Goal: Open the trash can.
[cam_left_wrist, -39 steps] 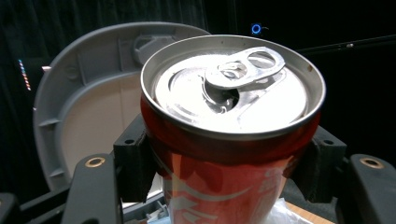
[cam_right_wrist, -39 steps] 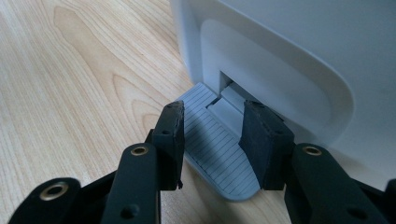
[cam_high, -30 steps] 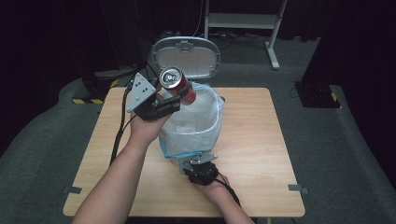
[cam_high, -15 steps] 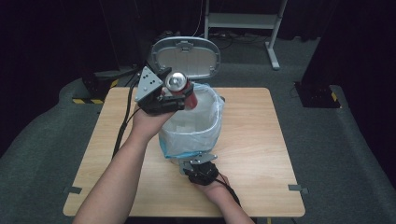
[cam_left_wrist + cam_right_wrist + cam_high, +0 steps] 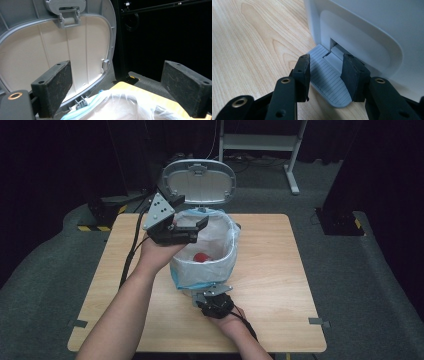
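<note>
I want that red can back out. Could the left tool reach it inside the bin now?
Probably yes: the lid stands open, the left tool hangs open-jawed above the rim, and the red can lies uncovered below.

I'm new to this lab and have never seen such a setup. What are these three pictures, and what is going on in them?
A person sits at a wooden table and holds a hand-held two-jaw gripper in each hand. The high view looks down from above; the other two pictures come from cameras riding on each gripper, looking along its black jaws.

On the table stands a small pedal bin lined with a plastic bag, its lid raised. A red can lies inside.

The left gripper hangs over the bin's rim. Its jaws have just been opening and now stand wide apart with nothing between them.

The right gripper is down at the bin's foot, its jaws on either side of the grey pedal, seemingly pressing it to keep the lid up.
</note>
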`<state>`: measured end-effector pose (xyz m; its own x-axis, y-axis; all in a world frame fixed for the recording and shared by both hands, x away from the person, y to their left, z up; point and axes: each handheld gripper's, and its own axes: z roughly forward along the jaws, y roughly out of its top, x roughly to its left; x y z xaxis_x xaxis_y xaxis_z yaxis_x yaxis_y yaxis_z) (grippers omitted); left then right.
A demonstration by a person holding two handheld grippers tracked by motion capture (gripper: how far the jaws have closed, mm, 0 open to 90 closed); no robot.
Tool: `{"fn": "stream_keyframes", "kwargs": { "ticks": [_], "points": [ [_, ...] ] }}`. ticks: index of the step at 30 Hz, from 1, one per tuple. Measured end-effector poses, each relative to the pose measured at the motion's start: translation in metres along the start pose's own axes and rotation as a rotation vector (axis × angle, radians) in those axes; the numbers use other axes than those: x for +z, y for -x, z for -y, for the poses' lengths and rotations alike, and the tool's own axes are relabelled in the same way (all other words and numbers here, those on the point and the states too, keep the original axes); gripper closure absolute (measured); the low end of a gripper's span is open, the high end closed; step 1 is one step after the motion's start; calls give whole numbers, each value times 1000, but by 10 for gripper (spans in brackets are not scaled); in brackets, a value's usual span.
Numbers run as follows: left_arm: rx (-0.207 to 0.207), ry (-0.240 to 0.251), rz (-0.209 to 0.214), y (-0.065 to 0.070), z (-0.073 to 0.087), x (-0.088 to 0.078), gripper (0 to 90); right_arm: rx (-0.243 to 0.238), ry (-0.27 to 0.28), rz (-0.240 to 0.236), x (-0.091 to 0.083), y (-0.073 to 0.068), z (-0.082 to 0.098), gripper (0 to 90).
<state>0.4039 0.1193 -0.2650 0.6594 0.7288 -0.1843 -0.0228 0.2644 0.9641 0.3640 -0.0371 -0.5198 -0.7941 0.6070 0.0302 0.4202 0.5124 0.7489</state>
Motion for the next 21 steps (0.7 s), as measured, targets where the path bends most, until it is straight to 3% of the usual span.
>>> {"fn": "stream_keyframes", "kwargs": {
  "ticks": [9,21],
  "points": [
    [-14,13,-18,-6,-2,-12,126,-4,0,-1,0,0,0,585],
    [-17,20,-48,-22,-1,-40,146,7,-5,1,0,0,0,585]
  ]
}}
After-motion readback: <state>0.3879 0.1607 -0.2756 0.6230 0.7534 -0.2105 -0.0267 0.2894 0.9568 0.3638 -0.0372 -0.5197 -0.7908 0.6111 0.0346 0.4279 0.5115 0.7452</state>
